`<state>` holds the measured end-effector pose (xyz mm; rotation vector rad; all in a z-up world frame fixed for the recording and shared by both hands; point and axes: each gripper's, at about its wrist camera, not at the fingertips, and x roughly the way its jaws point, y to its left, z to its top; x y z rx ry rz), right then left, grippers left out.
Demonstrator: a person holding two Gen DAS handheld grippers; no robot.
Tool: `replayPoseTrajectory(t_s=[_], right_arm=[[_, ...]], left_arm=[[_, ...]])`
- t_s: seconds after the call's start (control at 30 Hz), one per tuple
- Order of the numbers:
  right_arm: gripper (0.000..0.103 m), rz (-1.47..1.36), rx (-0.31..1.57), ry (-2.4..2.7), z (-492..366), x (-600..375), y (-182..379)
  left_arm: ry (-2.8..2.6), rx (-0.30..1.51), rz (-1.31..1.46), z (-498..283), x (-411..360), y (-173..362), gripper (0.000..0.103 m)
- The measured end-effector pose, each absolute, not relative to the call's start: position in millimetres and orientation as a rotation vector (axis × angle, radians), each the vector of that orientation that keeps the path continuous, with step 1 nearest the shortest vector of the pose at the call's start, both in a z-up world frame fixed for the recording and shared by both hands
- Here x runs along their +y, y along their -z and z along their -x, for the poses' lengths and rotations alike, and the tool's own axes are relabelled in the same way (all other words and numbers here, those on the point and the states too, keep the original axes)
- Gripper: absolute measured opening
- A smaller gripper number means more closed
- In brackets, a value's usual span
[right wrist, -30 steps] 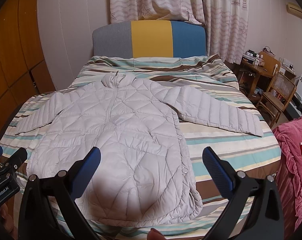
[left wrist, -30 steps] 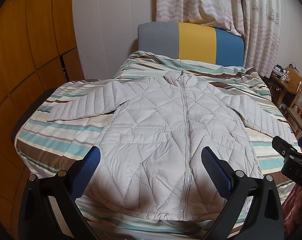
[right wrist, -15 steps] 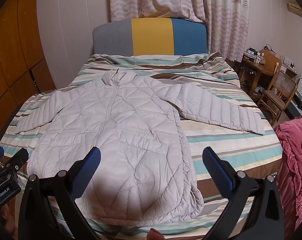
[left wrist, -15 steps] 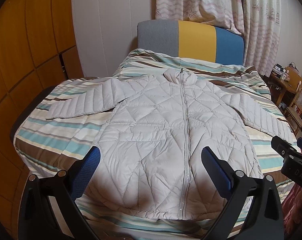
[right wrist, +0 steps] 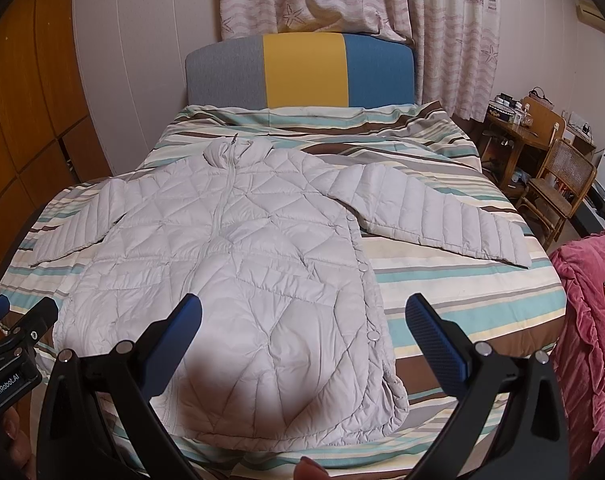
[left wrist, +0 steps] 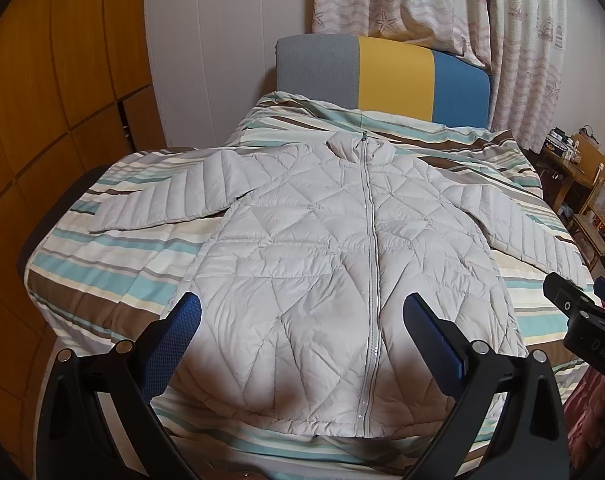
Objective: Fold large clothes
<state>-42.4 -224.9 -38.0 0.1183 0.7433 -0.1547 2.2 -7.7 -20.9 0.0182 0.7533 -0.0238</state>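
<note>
**A:** Your left tool [left wrist: 302,316] is spread wide with nothing between its blue pads, and your right tool [right wrist: 302,316] is spread just the same, also empty. Both hang above the near end of the bed [right wrist: 482,308], short of the cloth.

**B:** So what has changed in the last second?

**A:** Very little. In both views the jacket [left wrist: 342,248] has slid slightly lower and nearer, so you have tipped or eased both tools a touch forward. The jacket itself has not moved: it lies flat, zipped, collar toward the far headboard [right wrist: 302,70], hem at the near edge, both sleeves spread out to the sides. I judge that no fold is begun and you are only lining up.

**B:** And how am I holding them?

**A:** Side by side, both pointing along the bed and angled down at the jacket. From the left view your right tool shows at the right edge, over the near right part of the bed; from the right view your left one sits at the left edge, with a fingertip [right wrist: 10,428] of your hand below it. The right sleeve [right wrist: 434,216] lies well apart from either tool, so a first grasp there needs a long reach.
</note>
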Motion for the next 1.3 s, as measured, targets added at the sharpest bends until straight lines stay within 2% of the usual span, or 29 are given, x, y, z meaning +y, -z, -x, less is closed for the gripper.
replayPoseTrajectory(t_s=[0.9, 1.3], right_arm=[[0.101, -0.146, 0.782, 0.162, 29.8, -237.5, 48.0], [0.101, -0.173, 0.754, 0.392, -18.5, -326.8, 89.2]], left_arm=[[0.047, 0.796, -0.032, -17.5, -15.5, 30.7, 0.100], [-0.029, 0.870, -0.004, -81.9, -2.8, 63.8, 0.100]])
